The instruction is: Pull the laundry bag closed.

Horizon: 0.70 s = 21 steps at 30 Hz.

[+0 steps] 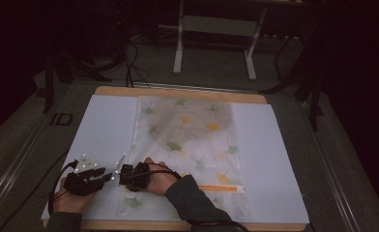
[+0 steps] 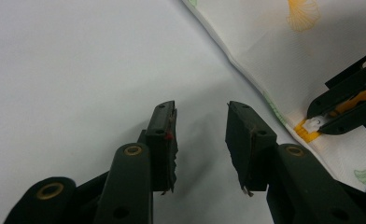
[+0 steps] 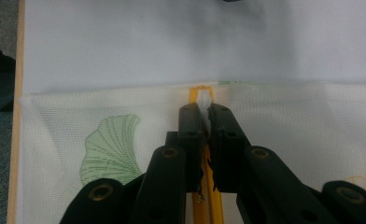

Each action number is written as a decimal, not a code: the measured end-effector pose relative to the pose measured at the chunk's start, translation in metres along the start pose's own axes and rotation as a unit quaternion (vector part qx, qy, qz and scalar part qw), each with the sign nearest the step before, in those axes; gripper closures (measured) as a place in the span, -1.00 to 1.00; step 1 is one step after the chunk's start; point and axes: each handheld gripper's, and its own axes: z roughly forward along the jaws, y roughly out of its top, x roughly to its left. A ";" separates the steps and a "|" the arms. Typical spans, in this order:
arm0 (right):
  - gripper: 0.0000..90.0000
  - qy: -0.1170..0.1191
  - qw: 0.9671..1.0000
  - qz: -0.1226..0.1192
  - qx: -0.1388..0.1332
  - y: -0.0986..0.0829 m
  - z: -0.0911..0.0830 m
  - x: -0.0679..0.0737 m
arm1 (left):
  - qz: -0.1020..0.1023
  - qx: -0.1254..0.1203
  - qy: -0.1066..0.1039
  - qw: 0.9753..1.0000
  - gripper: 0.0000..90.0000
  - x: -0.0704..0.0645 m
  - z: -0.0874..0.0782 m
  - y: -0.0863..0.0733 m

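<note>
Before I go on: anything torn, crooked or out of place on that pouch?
Nothing stands out. The leaf-print mesh pouch lies flat on the white sheet. The right gripper is shut on the white zipper pull at the orange zipper's end; the left gripper hangs open over bare sheet.

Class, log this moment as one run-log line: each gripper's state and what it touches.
left gripper: open, over white sheet | right gripper: shut on zipper pull | mesh bag: flat
</note>
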 end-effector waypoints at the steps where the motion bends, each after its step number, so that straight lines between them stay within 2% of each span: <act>1: 0.87 0.000 1.000 0.000 0.000 -0.001 0.000 0.000 | -0.001 0.000 -0.001 1.000 0.41 0.000 0.000 0.000; 11: 0.87 -0.011 1.000 -0.008 -0.007 -0.004 -0.003 0.004 | -0.008 0.000 -0.026 1.000 0.43 -0.003 -0.003 0.001; 17: 0.88 -0.013 1.000 -0.009 -0.010 -0.004 -0.003 0.004 | -0.015 0.002 -0.051 0.999 0.46 -0.007 -0.004 0.002; 21: 0.88 -0.015 1.000 -0.010 -0.013 -0.005 -0.004 0.004 | -0.021 0.005 -0.075 0.997 0.45 -0.009 -0.004 0.001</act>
